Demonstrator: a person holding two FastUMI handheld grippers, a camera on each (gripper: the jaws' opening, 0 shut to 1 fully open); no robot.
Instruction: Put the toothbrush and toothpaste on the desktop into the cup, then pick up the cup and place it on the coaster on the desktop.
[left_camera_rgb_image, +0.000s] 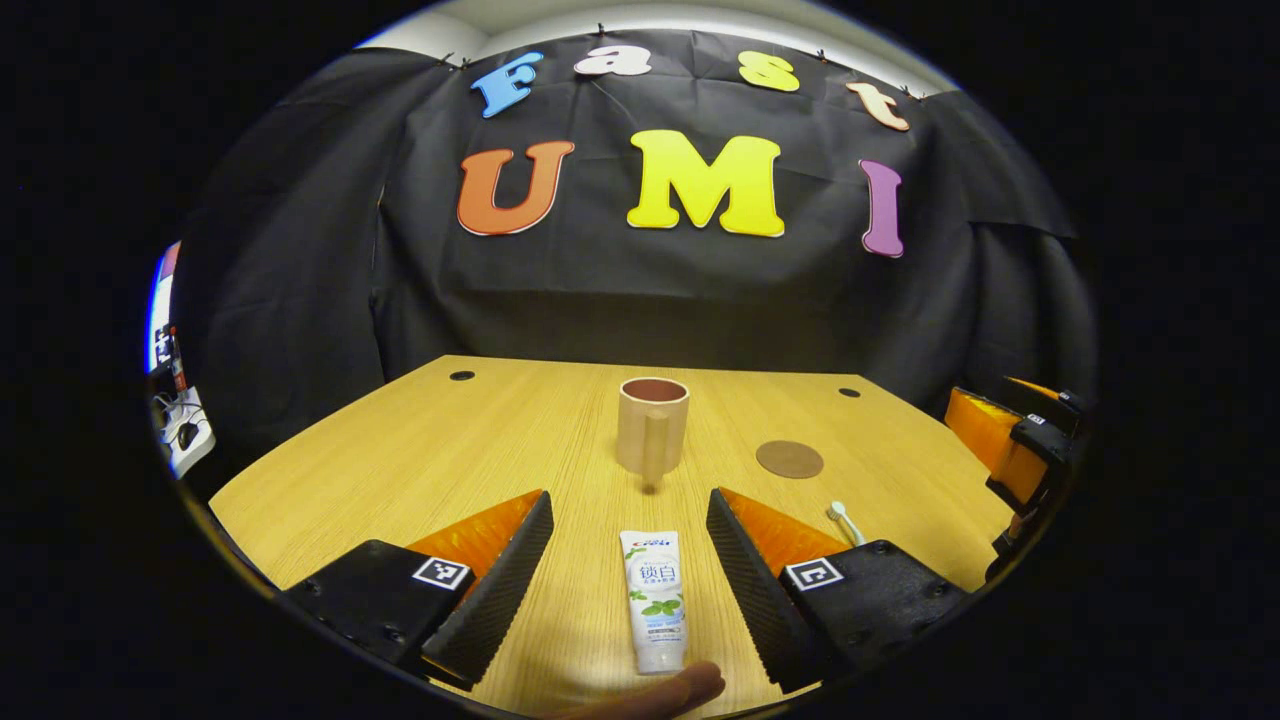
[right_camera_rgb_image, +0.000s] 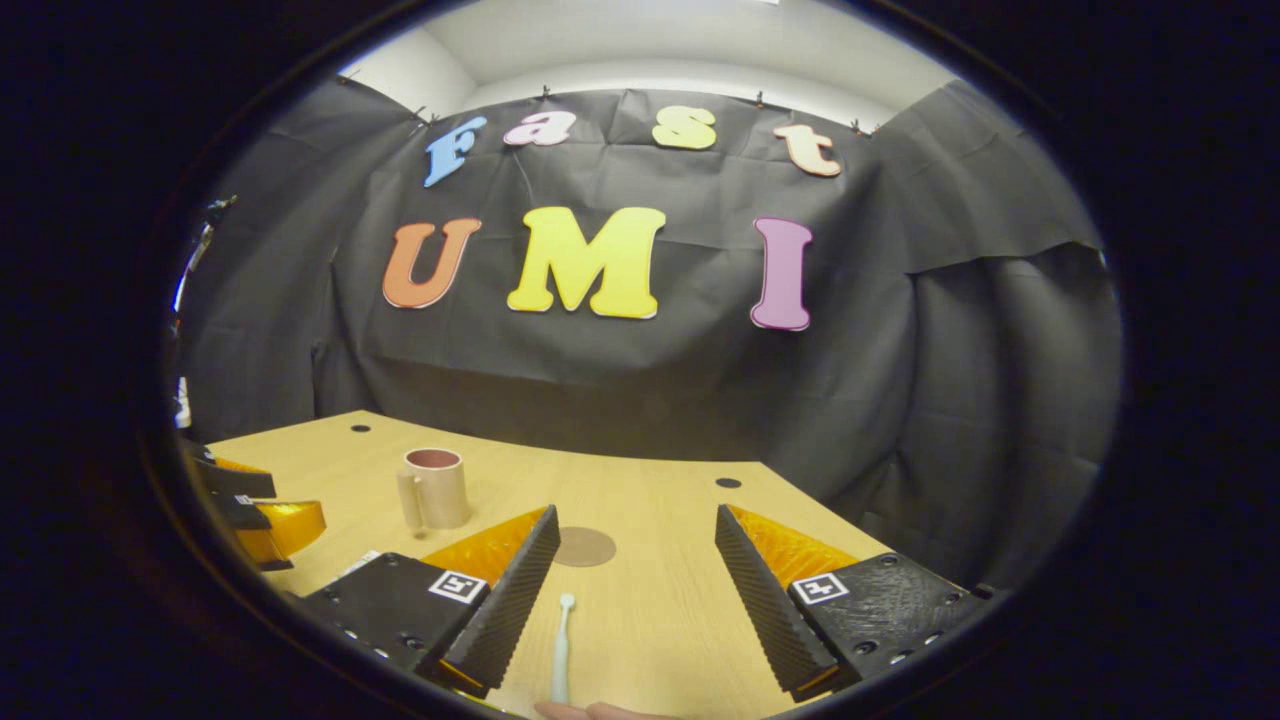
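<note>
- wooden desk (left_camera_rgb_image: 420, 450): nothing is put away yet.
- cup (left_camera_rgb_image: 652, 422) stands empty, well apart from the coaster (left_camera_rgb_image: 789, 459).
- toothpaste tube (left_camera_rgb_image: 654, 598) lies flat between the spread left gripper (left_camera_rgb_image: 630, 560) fingers, not pinched.
- toothbrush (right_camera_rgb_image: 561, 645) lies flat by the spread right gripper (right_camera_rgb_image: 635, 575).

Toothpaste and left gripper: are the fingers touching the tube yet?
Apart. The left gripper view shows the toothpaste lying flat between the open left gripper, with bare table on both sides of it.
</note>
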